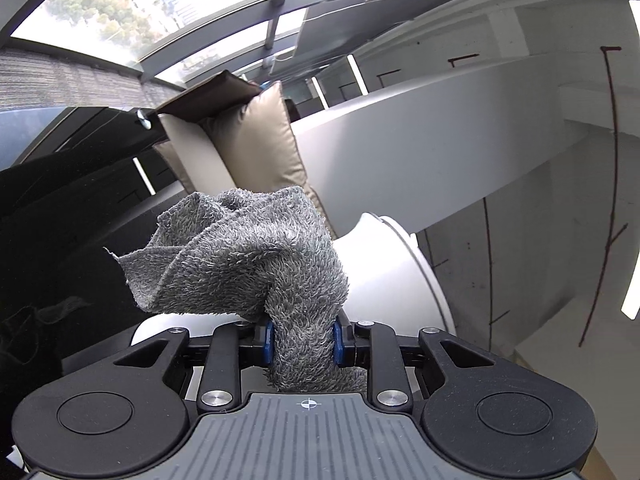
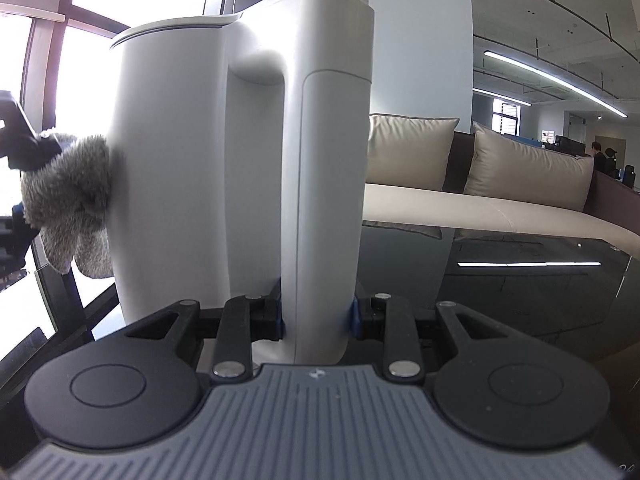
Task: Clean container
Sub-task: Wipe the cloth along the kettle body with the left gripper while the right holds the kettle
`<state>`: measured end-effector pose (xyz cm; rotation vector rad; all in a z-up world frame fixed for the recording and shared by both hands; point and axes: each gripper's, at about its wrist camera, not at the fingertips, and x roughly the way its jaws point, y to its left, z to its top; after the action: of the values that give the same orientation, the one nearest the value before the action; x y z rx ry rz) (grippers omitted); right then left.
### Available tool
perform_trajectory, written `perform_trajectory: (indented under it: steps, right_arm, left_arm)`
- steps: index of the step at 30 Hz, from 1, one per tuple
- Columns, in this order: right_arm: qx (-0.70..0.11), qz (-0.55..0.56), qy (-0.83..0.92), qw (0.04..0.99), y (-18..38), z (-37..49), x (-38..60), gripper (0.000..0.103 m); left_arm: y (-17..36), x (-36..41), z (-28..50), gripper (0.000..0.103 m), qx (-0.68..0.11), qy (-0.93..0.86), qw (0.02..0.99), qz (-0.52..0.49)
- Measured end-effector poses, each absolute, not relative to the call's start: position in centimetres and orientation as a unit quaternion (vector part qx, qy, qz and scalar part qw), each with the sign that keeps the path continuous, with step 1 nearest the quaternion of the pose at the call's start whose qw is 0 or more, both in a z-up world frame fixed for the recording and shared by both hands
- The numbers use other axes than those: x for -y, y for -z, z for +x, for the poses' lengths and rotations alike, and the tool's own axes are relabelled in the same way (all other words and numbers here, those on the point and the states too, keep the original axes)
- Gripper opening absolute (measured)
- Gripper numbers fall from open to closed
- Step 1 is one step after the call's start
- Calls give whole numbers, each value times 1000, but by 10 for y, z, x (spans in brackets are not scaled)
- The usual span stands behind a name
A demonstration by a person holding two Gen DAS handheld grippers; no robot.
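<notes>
The white container (image 2: 176, 168) is held upright above a dark glossy table (image 2: 520, 292), its handle (image 2: 324, 208) clamped between the jaws of the right gripper (image 2: 318, 316). A grey fleecy cloth (image 1: 256, 256), pinched in the left gripper (image 1: 303, 338), is pressed against the container's side. The container's base is hidden. Its body is smooth and matte.

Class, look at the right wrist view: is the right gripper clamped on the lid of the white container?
No, the right gripper is shut on the handle of the white container, well below its lid.
</notes>
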<state>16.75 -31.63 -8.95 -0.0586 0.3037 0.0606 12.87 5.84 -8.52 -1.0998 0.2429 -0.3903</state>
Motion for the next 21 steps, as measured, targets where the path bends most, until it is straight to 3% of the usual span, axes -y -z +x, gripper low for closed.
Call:
perform_trajectory:
  steps: [10,21]
  right_arm:
    - [-150,-30,-41,987,90,151,308,30]
    - [-151,-26,-53,987,91,136,302,30]
  left_arm:
    - [84,-48,126,23,-73,205,812,-542]
    - [101,-48,112,23,-111,163,805,-559]
